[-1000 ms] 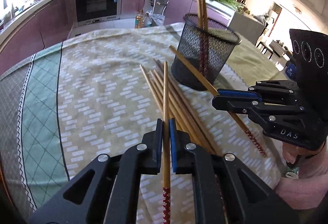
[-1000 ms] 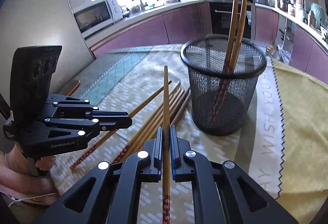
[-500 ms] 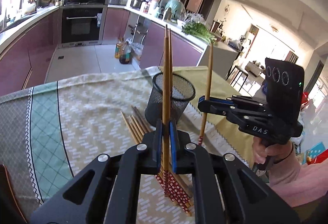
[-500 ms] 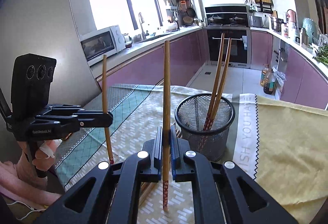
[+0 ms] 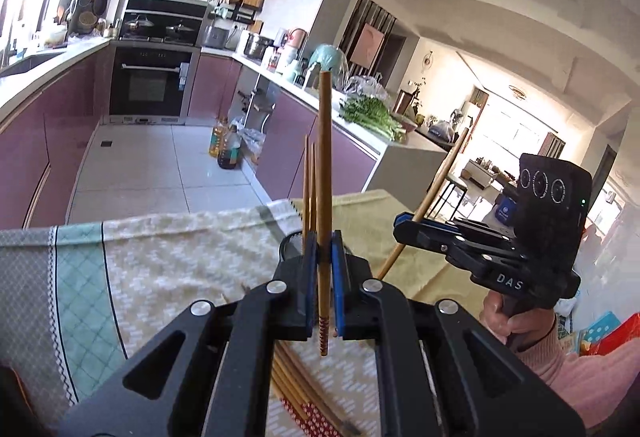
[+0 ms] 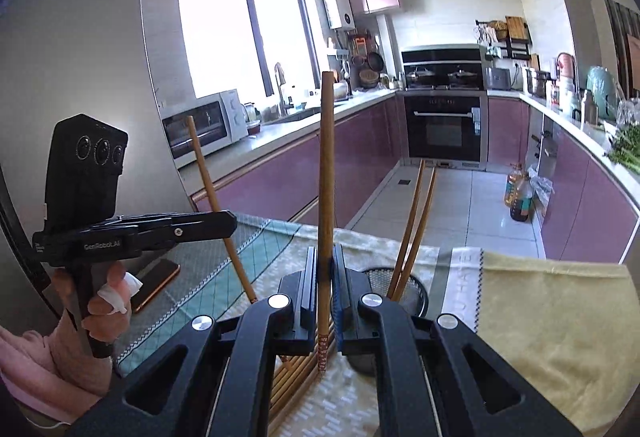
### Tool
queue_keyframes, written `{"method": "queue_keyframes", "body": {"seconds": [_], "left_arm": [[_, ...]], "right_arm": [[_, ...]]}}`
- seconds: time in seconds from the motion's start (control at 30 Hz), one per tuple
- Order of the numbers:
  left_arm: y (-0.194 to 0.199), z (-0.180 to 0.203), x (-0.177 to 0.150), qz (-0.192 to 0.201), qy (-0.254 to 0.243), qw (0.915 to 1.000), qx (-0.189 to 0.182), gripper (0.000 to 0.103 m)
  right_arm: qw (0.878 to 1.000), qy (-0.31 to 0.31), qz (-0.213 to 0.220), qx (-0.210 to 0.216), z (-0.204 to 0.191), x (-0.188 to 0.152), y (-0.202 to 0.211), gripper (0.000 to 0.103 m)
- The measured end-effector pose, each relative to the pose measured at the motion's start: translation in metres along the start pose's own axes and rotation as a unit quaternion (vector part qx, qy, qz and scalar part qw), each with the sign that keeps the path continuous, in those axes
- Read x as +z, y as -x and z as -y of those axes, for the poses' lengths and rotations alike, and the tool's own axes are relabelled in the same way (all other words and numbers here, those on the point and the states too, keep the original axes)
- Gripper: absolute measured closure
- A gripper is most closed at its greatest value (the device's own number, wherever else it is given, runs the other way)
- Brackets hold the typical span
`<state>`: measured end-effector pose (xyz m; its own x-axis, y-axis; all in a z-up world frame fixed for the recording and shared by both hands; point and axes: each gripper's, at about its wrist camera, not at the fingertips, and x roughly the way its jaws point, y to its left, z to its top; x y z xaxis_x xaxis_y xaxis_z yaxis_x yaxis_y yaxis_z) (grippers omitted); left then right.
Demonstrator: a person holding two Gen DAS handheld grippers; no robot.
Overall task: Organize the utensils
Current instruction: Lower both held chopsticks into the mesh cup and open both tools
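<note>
Left tongs [image 5: 325,269]: closed on one upright brown wooden chopstick [image 5: 325,173].
Right tongs [image 6: 325,277]: gripping another upright wooden chopstick [image 6: 326,173].
Left to do: several loose chopsticks [image 6: 292,377] lie on the patterned cloth surface [image 5: 168,261].
Done: two chopsticks [image 6: 412,233] stand in the black mesh cup [image 6: 416,285], just beyond.

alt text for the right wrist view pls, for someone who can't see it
The right gripper is shut on a wooden chopstick held upright above a cloth-covered table. Behind it a black mesh holder holds two chopsticks, and more lie on the cloth. At left, the left gripper clamps another chopstick.
</note>
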<state>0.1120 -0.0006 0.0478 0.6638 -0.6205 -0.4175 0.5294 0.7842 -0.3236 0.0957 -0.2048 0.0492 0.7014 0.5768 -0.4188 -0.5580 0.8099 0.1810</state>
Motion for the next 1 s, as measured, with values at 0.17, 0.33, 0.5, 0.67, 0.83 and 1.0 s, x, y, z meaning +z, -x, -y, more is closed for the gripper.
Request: {"method": "queue_keyframes", "body": {"seconds": [0.17,0.33,0.5,0.67,0.83,1.0], "left_arm": [[-0.004,0.012,0.029,0.025,-0.022,0.9995,-0.004,0.095],[-0.012,0.022,0.047,0.037,-0.037,0.9986,0.001,0.095],[-0.031,0.026,0.054,0.027,-0.043,0.9985,0.02,0.095],[-0.059,0.025,0.044,-0.017,-0.054,0.9979,0.032,0.095],[-0.085,0.023,0.027,-0.071,-0.076,0.9935,0.046,0.095],[-0.104,0.016,0.018,-0.108,-0.081,0.9896,0.049,0.095]], "right_arm": [[0.999,0.01,0.033,-0.008,0.003,0.023,0.012,0.097],[0.998,0.015,0.054,-0.021,0.008,0.036,0.015,0.097],[0.999,0.01,0.041,-0.034,0.017,0.034,0.0,0.097],[0.999,-0.003,-0.001,-0.037,0.029,0.02,-0.027,0.097],[0.998,-0.02,-0.043,-0.033,0.036,0.005,-0.046,0.097],[0.996,-0.031,-0.076,-0.028,0.041,-0.002,-0.059,0.097]]}}
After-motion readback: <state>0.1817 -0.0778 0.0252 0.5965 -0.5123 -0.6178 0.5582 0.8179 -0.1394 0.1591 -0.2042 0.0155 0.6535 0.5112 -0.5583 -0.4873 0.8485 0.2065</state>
